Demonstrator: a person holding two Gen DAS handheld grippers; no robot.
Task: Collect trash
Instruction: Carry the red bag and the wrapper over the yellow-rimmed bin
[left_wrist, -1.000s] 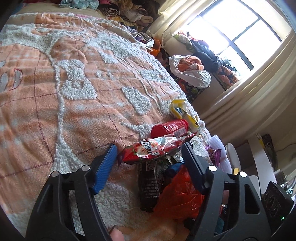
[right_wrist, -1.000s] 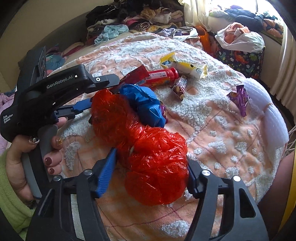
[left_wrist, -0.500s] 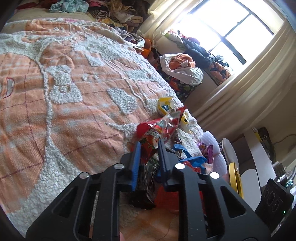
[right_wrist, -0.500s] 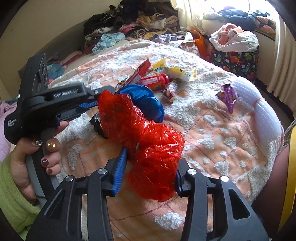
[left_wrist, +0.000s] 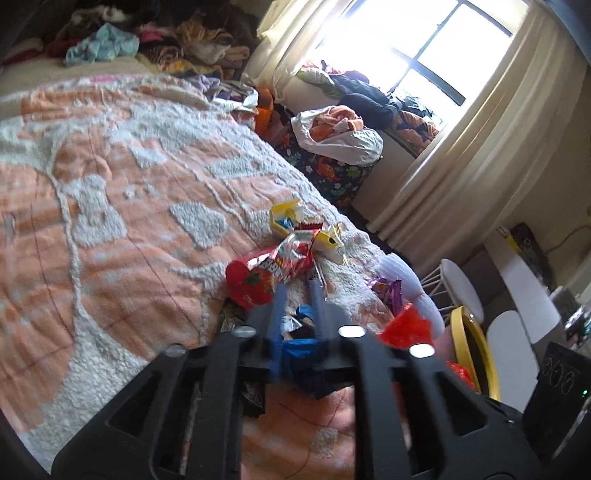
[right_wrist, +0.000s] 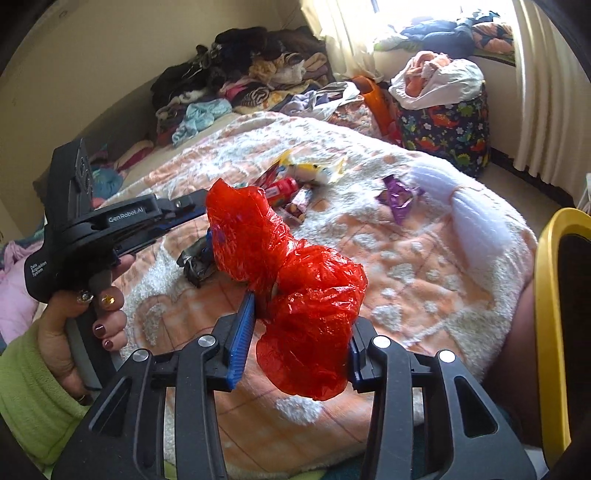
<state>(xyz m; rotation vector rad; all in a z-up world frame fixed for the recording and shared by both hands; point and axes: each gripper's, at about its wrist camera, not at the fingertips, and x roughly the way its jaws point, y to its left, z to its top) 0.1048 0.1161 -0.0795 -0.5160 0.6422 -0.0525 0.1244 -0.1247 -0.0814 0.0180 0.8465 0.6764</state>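
Observation:
My left gripper (left_wrist: 297, 291) is shut on a red snack wrapper (left_wrist: 271, 267) and holds it up over the bed. My right gripper (right_wrist: 299, 325) is shut on a crumpled red plastic bag (right_wrist: 295, 280), lifted above the orange blanket (right_wrist: 424, 273). The left gripper also shows in the right wrist view (right_wrist: 195, 212), partly hidden behind the bag. On the blanket lie a yellow wrapper (left_wrist: 284, 218), a red bottle (right_wrist: 284, 186), a purple wrapper (right_wrist: 397, 195), a small snack packet (right_wrist: 297, 205) and a dark wrapper (right_wrist: 195, 260). A blue bag (left_wrist: 301, 345) sits under the left fingers.
A yellow-rimmed bin (right_wrist: 554, 317) stands at the bed's right edge. Piled clothes (right_wrist: 240, 85) cover the bed's far end. A dinosaur-print basket (right_wrist: 443, 125) full of laundry stands by the curtained window (left_wrist: 424, 55). White chairs (left_wrist: 461, 291) stand beside the bed.
My left gripper has closed on the red snack wrapper and lifted it. My right gripper has closed on the red bag and raised it off the blanket.

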